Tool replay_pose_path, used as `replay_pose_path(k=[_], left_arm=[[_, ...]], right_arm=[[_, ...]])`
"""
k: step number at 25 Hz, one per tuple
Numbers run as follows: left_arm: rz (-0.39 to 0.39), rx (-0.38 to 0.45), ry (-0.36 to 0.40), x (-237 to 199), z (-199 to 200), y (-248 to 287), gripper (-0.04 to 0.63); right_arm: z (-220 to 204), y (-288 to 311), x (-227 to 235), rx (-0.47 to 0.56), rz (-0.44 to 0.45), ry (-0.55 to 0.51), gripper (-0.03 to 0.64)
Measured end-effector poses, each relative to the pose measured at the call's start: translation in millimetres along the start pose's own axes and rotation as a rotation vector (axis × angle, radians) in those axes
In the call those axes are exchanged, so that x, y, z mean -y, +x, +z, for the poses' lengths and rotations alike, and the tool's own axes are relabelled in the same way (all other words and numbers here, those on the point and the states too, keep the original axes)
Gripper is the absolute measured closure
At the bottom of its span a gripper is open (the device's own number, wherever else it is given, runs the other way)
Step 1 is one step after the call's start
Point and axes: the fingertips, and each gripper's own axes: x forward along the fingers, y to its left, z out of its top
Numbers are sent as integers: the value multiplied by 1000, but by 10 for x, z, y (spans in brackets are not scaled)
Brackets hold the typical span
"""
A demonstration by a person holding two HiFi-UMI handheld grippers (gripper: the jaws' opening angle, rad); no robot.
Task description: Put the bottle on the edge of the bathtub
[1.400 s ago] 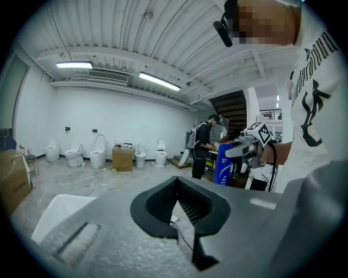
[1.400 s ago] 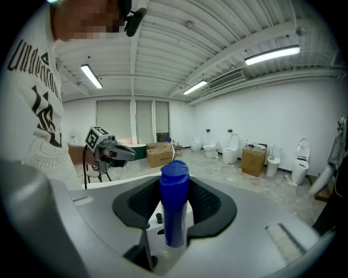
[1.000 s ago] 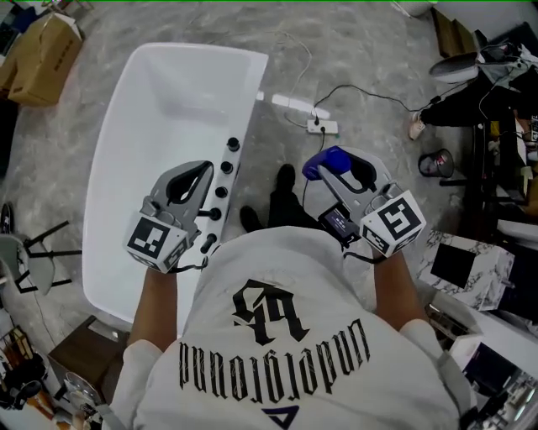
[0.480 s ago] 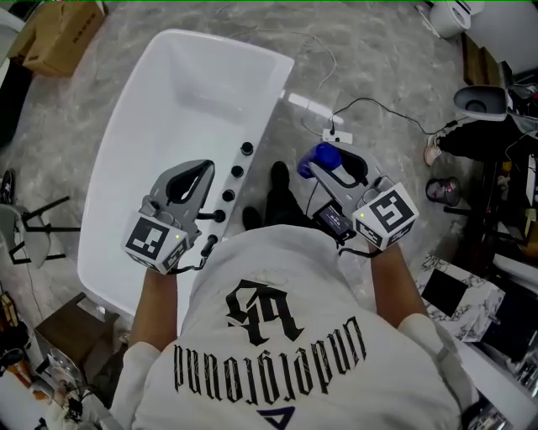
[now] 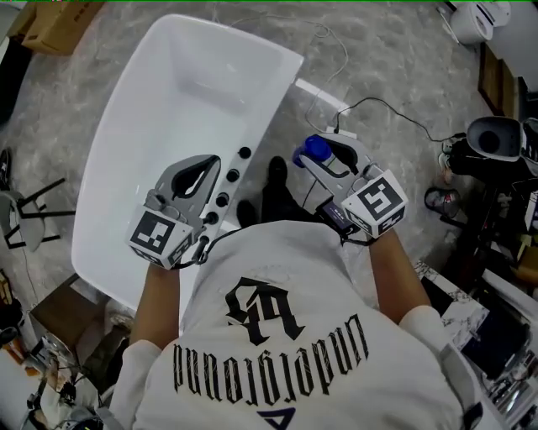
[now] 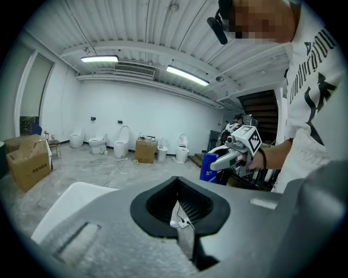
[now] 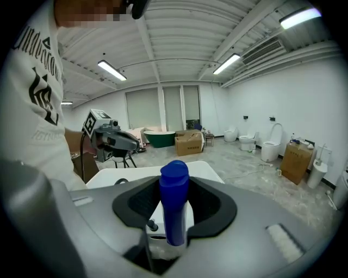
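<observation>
A blue bottle (image 5: 313,149) stands upright between the jaws of my right gripper (image 5: 319,159), which is shut on it over the floor just right of the white bathtub (image 5: 160,92). In the right gripper view the bottle (image 7: 174,201) fills the gap of the right gripper (image 7: 174,220), with the tub's rim (image 7: 122,175) beyond. Several black faucet knobs (image 5: 233,175) line the tub's right edge. My left gripper (image 5: 202,168) hovers over that edge, jaws together and empty. The left gripper view shows its shut jaws (image 6: 180,216) and the bottle (image 6: 207,167) off to the right.
A power strip with cables (image 5: 340,132) lies on the marble floor right of the tub. The person's shoes (image 5: 273,180) stand between tub and bottle. A cardboard box (image 5: 59,15) sits far left, a stool (image 5: 21,210) at left, and cluttered gear (image 5: 492,143) at right.
The right gripper with the bottle has come left, closer to the tub's knob edge. The view has shifted along the tub. The left gripper keeps its place over the rim.
</observation>
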Motion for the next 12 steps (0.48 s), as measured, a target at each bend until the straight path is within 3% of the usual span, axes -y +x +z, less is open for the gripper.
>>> replay_pose_path(k=[12], left_arm=[[62, -53, -74, -466, -134, 671, 589]], right_arm=[[-391, 769, 587, -134, 155, -53, 465]])
